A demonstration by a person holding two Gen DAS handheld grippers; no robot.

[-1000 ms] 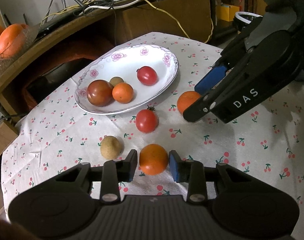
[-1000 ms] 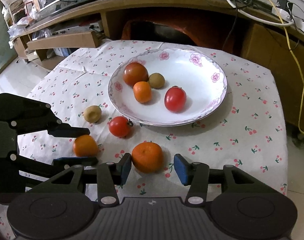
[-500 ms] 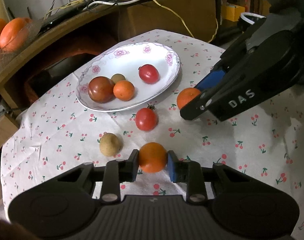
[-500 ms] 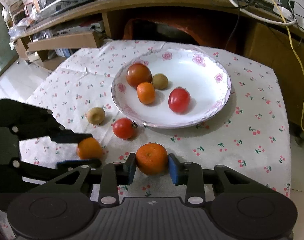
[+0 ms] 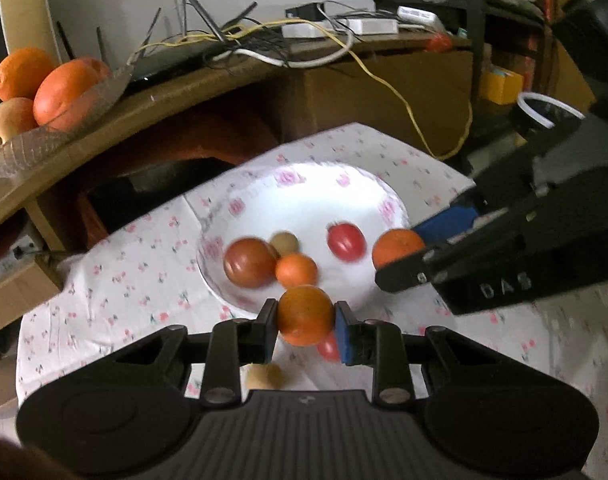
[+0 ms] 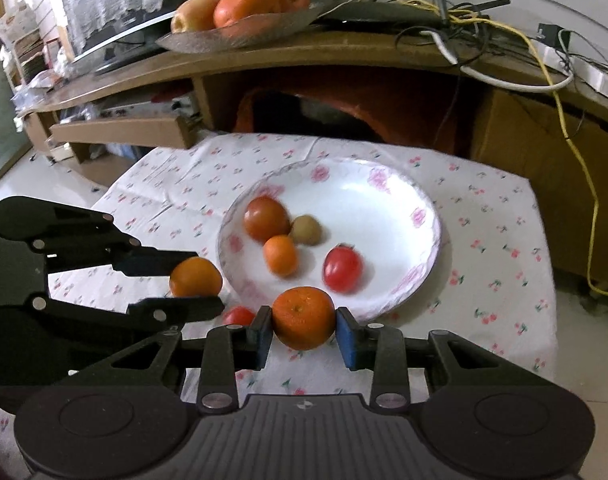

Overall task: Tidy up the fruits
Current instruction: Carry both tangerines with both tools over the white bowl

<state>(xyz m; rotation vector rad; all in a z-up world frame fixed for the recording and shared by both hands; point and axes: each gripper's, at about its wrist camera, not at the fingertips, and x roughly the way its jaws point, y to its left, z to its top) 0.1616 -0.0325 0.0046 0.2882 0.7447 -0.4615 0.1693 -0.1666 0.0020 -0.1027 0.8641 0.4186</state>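
My left gripper (image 5: 304, 326) is shut on an orange (image 5: 305, 314) and holds it above the tablecloth near the front rim of the white flowered plate (image 5: 392, 204). My right gripper (image 6: 304, 330) is shut on a second orange (image 6: 303, 322) by the plate's near rim (image 6: 424, 280). The plate holds a large dark tomato (image 6: 266, 219), a small orange (image 6: 280, 255), a kiwi (image 6: 306, 230) and a red tomato (image 6: 343, 267). A red tomato (image 6: 238, 315) and a potato-like brown fruit (image 5: 266, 376) lie on the cloth, partly hidden.
A cherry-print tablecloth (image 6: 492, 216) covers the small table. Behind it stands a wooden shelf (image 6: 304, 52) with a glass dish of oranges and apples (image 6: 240, 4) and tangled cables (image 5: 304, 40). Cardboard boxes (image 6: 124, 132) sit at the left.
Both grippers closed on their oranges and lifted them off the cloth, moving forward toward the plate. The view is now blurred by motion.
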